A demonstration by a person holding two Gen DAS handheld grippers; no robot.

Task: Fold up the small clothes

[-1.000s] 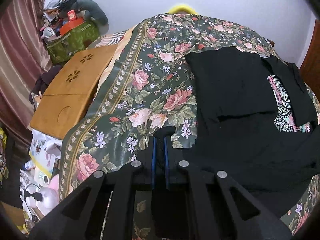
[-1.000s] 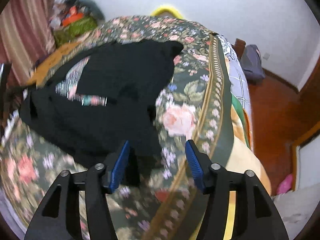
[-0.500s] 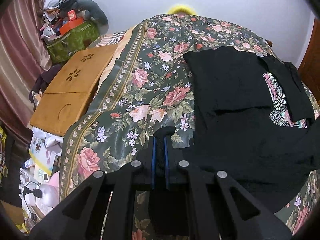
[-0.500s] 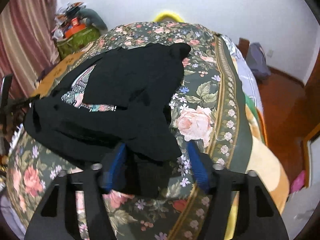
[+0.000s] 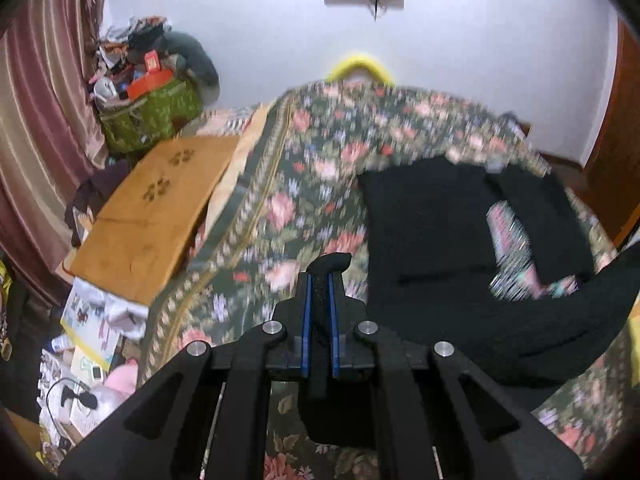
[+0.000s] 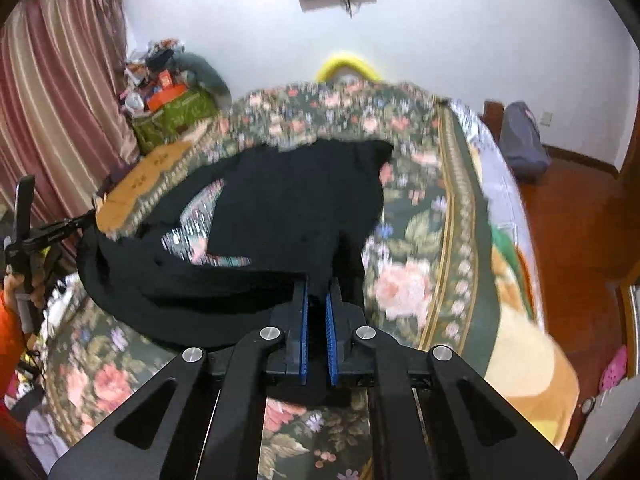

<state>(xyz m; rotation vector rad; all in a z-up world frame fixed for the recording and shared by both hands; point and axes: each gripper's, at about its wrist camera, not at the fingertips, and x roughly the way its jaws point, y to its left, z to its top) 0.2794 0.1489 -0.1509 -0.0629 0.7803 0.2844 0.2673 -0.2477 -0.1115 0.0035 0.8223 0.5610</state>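
Note:
A black shirt [image 5: 440, 220] with a pink and teal print [image 5: 510, 236] lies partly folded on the floral bedspread [image 5: 312, 184]. My left gripper [image 5: 320, 280] is shut on the shirt's near left hem corner and holds it lifted. My right gripper [image 6: 316, 300] is shut on the near right hem of the same shirt [image 6: 288, 208]. The hem sags in a raised band between the two grippers. The print [image 6: 196, 224] shows under the folded sleeves.
A wooden lap table [image 5: 152, 216] stands left of the bed, with a green bag [image 5: 152, 112] of clutter behind it. Papers and cables [image 5: 88, 344] lie on the floor at left. A grey backpack [image 6: 520, 140] sits on the wooden floor at right.
My right gripper went from open around the hem to shut on it. Both grippers have lifted, raising the near hem off the bedspread. The left gripper stayed shut throughout.

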